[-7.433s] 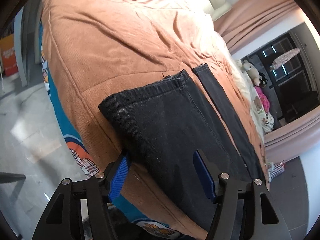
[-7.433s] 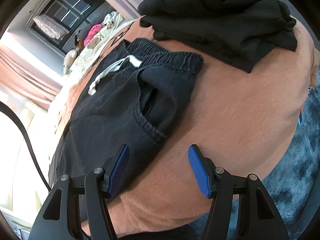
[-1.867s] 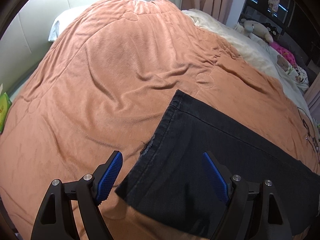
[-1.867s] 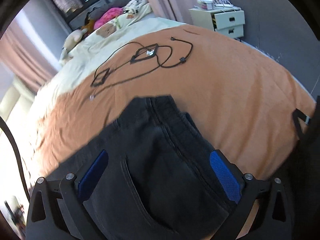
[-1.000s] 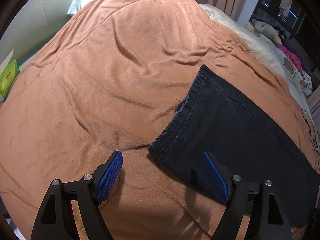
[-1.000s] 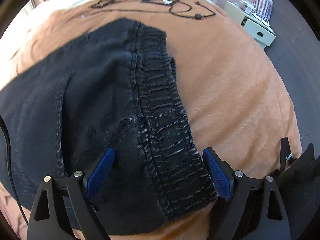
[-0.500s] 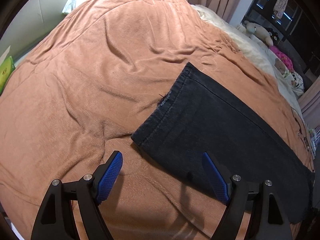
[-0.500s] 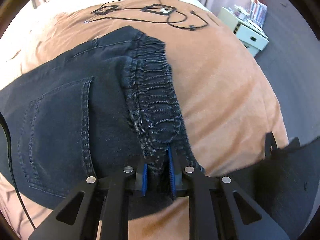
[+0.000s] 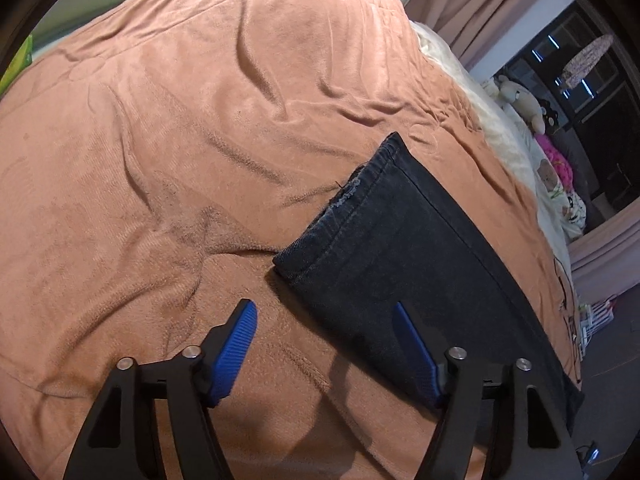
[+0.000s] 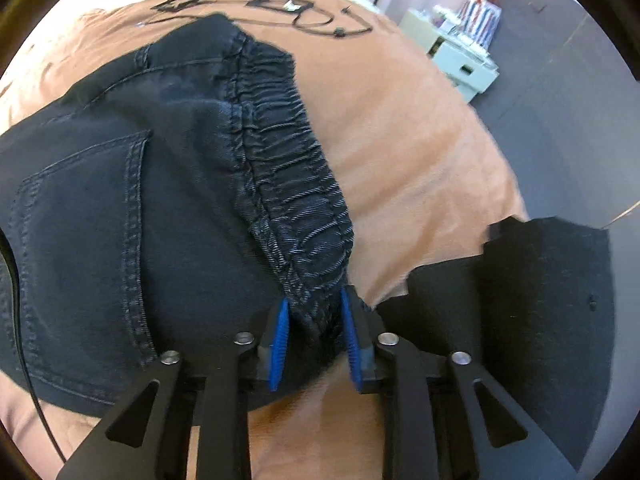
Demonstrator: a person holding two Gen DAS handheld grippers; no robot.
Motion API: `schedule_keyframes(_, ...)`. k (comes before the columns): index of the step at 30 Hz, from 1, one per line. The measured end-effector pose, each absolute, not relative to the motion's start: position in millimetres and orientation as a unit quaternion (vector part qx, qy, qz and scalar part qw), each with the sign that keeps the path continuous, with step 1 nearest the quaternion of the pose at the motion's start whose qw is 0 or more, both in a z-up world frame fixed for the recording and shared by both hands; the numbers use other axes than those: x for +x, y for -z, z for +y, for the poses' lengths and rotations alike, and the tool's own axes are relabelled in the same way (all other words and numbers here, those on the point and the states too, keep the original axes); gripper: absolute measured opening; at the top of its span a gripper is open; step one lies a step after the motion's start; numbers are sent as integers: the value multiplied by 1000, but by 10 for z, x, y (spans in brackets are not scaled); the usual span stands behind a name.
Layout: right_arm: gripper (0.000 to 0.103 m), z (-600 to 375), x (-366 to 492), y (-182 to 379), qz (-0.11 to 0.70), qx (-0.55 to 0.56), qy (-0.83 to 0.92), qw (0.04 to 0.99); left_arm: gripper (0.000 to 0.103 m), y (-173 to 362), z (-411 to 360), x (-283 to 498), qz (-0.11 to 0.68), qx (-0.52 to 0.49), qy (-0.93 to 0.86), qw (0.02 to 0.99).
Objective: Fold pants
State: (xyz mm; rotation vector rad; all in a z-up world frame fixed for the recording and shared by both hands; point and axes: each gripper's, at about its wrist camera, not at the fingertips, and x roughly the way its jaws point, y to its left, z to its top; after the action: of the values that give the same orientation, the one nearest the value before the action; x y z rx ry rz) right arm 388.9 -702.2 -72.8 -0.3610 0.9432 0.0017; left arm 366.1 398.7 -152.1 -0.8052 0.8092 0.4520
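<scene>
While hem [image 9: 352, 216] left-view only, waistband [image 10: 304, 208] right-view only.

We see the pants [image 10: 120, 220] lying flat on the blanket [image 9: 200, 120] that covers the bed. Our left tongs [image 9: 324, 344] hang over the hem [image 9: 340, 216], their jaws closing with a hem corner between them. Our right tongs [image 10: 314, 340] straddle the waistband [image 10: 296, 184], jaws opening. A cable [image 10: 304, 16] lies beyond the waistband, a dresser [image 10: 460, 60] off to the right.
</scene>
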Motion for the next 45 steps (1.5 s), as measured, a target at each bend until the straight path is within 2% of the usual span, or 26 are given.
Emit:
schedule_keyframes(5,53,-7019,3672,663,431,-151,4,889,70,1628,4072,3762,383,-388,-217,810)
schedule_keyframes(6,53,-7042,3584,638,427,-142,-1,893,65,1645,4089,3787,382,-389,-219,809)
schedule_keyframes(7,53,-7061,3501,625,422,-131,-8,897,54,1661,4101,3802,382,-389,-220,809)
schedule_keyframes(10,53,-7152,3298,628,417,-84,-32,904,32,1646,4108,3880,382,-376,-229,813)
schedule_keyframes(12,53,-7227,3183,712,420,-46,-51,905,20,1580,4127,3885,370,-369,-227,822)
schedule_keyframes(18,53,-7367,3134,1019,433,9,-82,898,21,1550,4201,3884,367,-385,-203,822)
schedule_keyframes(22,53,-7414,3083,1141,442,41,-113,889,41,1675,4223,3830,377,-410,-195,807)
schedule_keyframes(27,53,-7401,3075,1138,437,61,-140,886,50,1802,4229,3716,372,-457,-180,788)
schedule_keyframes(32,53,-7395,3022,1187,432,86,-163,883,51,1862,4225,3775,370,-469,-181,782)
schedule_keyframes(36,53,-7459,3164,1354,431,153,-176,872,52,1844,4207,3830,355,-460,-194,791)
schedule_keyframes(41,67,-7648,3291,1471,397,253,-192,861,50,1807,4158,3770,325,-456,-197,805)
schedule_keyframes(45,70,-7761,3401,1545,378,304,-189,854,49,1887,4128,3785,336,-469,-190,794)
